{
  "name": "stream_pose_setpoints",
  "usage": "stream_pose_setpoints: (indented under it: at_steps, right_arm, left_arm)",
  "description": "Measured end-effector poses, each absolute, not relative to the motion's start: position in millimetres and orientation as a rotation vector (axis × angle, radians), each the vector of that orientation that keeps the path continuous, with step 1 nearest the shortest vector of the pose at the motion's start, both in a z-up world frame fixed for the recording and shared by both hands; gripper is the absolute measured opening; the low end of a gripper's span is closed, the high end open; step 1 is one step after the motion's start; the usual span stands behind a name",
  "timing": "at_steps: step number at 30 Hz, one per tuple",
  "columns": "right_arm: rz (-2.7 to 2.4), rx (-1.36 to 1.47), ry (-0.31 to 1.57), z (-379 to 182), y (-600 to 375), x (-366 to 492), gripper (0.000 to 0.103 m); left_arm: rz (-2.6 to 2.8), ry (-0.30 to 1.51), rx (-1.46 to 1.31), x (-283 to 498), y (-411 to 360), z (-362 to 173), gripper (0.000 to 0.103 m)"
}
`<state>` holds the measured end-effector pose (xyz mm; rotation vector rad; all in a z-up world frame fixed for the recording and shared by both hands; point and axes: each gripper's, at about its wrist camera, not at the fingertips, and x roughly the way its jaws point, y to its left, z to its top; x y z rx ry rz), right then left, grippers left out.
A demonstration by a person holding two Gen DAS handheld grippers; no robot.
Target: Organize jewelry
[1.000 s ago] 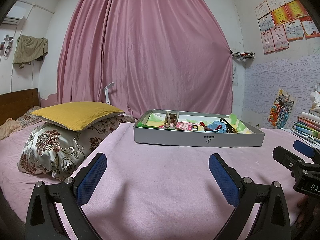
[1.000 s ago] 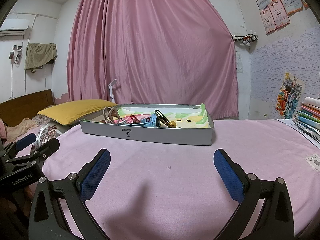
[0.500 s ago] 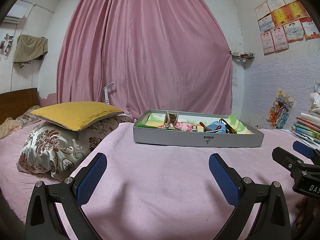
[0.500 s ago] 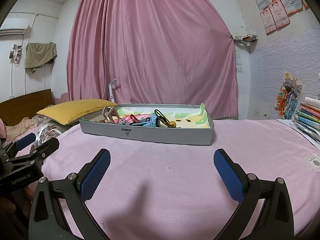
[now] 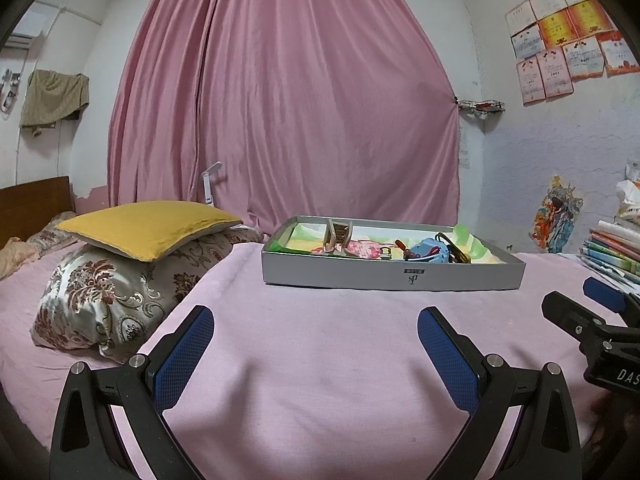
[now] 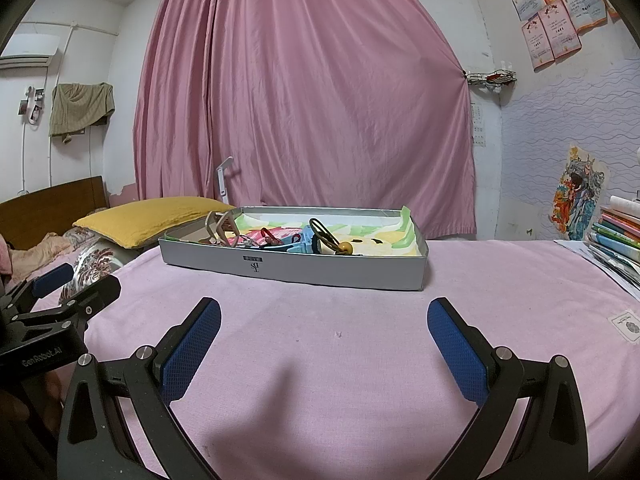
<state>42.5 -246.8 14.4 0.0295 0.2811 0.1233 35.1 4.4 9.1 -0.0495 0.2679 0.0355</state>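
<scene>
A shallow grey tray (image 5: 394,278) (image 6: 296,270) sits on the pink bedspread ahead of both grippers. It holds a beige claw clip (image 5: 338,236) (image 6: 222,226), a blue item (image 5: 430,250) (image 6: 300,242), a small red piece (image 6: 269,236) and a black hair tie with a yellow bead (image 6: 330,240). My left gripper (image 5: 316,330) is open and empty, well short of the tray. My right gripper (image 6: 324,322) is open and empty, also short of the tray. The right gripper shows in the left wrist view (image 5: 588,316), and the left gripper in the right wrist view (image 6: 72,288).
A yellow cushion (image 5: 148,228) lies on a floral pillow (image 5: 108,296) at the left. A stack of books (image 6: 618,240) stands at the right edge. A pink curtain (image 5: 288,100) hangs behind. A small card (image 6: 626,324) lies on the bedspread at right.
The left wrist view has shifted slightly, with the tray a touch lower in frame. Both grippers stay open and empty.
</scene>
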Motion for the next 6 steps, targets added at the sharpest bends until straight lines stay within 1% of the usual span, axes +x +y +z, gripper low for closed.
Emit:
stream_pose_setpoints:
  at_steps: [6]
  right_arm:
    - [0.123, 0.030, 0.282, 15.2, -245.6, 43.1, 0.101]
  left_arm:
    - [0.040, 0.268, -0.052, 35.7, 4.9, 9.0, 0.102]
